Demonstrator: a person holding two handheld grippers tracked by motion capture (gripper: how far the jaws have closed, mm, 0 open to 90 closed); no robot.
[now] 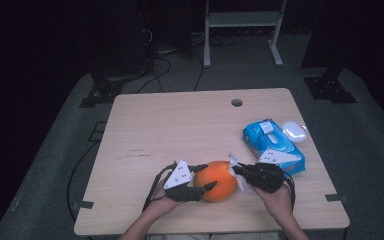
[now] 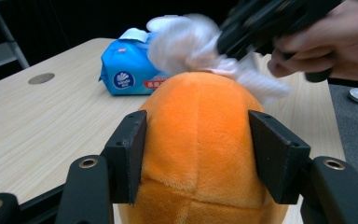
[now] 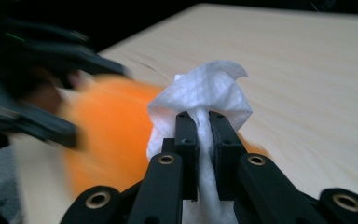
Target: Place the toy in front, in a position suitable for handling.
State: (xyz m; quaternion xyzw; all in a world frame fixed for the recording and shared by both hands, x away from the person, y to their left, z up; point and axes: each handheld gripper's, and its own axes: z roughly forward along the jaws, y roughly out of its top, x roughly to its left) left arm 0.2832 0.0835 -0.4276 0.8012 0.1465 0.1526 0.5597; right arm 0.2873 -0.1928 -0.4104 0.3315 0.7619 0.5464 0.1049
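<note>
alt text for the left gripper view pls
An orange plush ball sits between the left hand-held gripper's two black pads, with a small gap at each side. The right hand-held gripper presses a white wipe on its top, and a blue wipes pack lies on the wooden table.

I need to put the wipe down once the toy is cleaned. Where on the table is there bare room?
Free: the wide left and far stretch of the table, from the left edge to the round hole. Crowded: the near middle, where the orange plush toy sits between both grippers, and the right side, taken by the blue wipes pack and the white lid.
</note>
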